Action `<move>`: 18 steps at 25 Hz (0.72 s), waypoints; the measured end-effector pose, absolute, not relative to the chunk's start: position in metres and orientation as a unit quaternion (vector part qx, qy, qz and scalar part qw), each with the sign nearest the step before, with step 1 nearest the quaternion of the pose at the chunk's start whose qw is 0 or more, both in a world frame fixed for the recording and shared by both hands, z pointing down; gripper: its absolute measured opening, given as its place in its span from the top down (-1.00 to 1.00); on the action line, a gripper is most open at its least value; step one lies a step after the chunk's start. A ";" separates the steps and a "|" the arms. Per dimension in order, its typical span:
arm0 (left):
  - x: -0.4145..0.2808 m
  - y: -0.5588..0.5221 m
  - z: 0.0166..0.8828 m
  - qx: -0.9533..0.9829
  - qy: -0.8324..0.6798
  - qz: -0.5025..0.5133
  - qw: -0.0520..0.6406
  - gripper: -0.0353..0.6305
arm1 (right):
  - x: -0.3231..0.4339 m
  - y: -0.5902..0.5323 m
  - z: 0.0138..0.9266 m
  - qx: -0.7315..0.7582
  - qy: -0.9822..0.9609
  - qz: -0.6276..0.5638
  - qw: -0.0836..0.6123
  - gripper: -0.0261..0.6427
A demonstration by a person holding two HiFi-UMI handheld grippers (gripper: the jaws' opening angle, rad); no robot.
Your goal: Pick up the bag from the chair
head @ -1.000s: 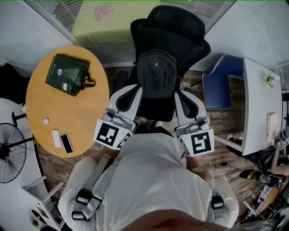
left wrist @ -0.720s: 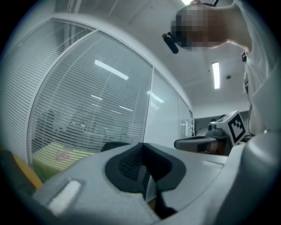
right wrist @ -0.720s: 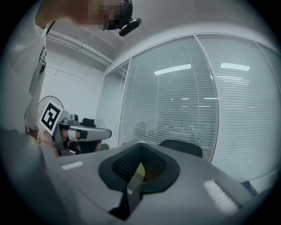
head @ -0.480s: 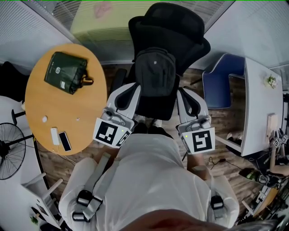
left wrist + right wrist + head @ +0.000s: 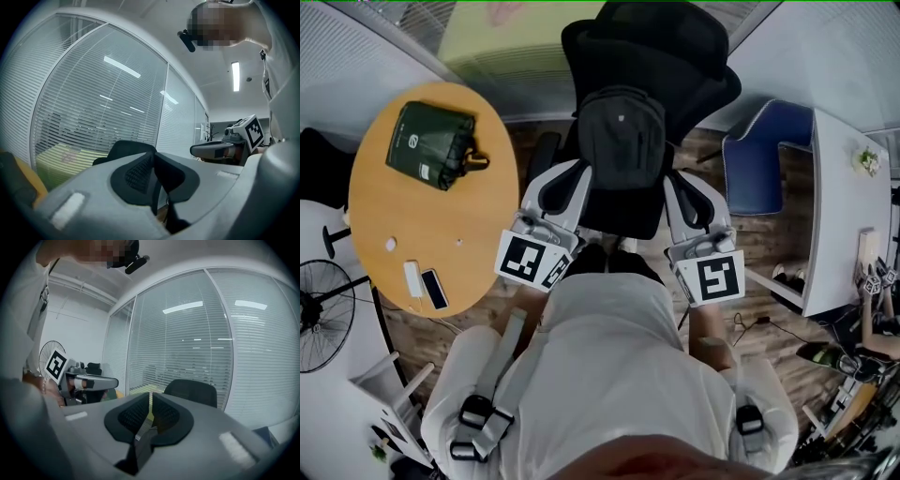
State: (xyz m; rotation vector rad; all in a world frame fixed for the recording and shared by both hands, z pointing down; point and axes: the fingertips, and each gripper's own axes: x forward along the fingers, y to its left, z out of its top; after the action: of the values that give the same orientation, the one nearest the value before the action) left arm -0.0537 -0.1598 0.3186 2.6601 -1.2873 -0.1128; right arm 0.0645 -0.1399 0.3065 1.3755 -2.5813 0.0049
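A black backpack (image 5: 622, 141) stands upright on the seat of a black office chair (image 5: 661, 42), leaning on its backrest. My left gripper (image 5: 570, 173) reaches along the chair's left side and my right gripper (image 5: 677, 180) along its right side; neither touches the bag. In the left gripper view the left gripper (image 5: 154, 159) shows its pads a thin slit apart, having just been opening, with nothing between them. The right gripper (image 5: 151, 399) shows the same narrow slit, also just opening and empty. The bag is hidden in both gripper views.
A round wooden table (image 5: 422, 234) at the left holds a green bag (image 5: 427, 145) and a phone (image 5: 434, 289). A fan (image 5: 319, 314) stands beyond it. A blue chair (image 5: 759, 178) and a white desk (image 5: 834, 216) are at the right. Glass walls with blinds (image 5: 211, 333) lie ahead.
Both grippers have crept forward along the chair's sides toward the backpack. The backpack has not moved.
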 end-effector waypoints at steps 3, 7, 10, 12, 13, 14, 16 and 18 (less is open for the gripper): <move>-0.054 -0.168 0.336 0.893 -0.438 -0.026 0.098 0.80 | 0.068 -0.145 0.325 0.466 -0.876 0.001 0.122 0.84; -0.056 -0.176 0.361 0.890 -0.444 -0.011 0.106 0.78 | 0.073 -0.154 0.347 0.469 -0.873 0.006 0.136 0.80; -0.056 -0.184 0.385 0.888 -0.445 -0.002 0.114 0.75 | 0.078 -0.162 0.366 0.472 -0.870 0.009 0.144 0.78; -0.057 -0.190 0.401 0.887 -0.446 0.003 0.122 0.74 | 0.081 -0.168 0.380 0.476 -0.867 0.010 0.149 0.78; -0.057 -0.192 0.409 0.886 -0.446 0.007 0.126 0.73 | 0.083 -0.171 0.387 0.478 -0.865 0.012 0.152 0.78; -0.057 -0.194 0.417 0.885 -0.446 0.012 0.130 0.72 | 0.084 -0.174 0.394 0.480 -0.864 0.015 0.155 0.77; -0.057 -0.199 0.433 0.884 -0.446 0.020 0.139 0.71 | 0.085 -0.180 0.409 0.480 -0.862 0.020 0.163 0.76; -0.057 -0.206 0.450 0.882 -0.447 0.028 0.148 0.70 | 0.086 -0.188 0.425 0.480 -0.860 0.024 0.173 0.74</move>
State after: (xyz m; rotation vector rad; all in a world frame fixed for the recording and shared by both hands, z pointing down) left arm -0.0575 -0.2059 0.4504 2.5369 -1.2862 0.0801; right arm 0.0859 -0.1879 0.4252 1.3616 -2.4398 0.0679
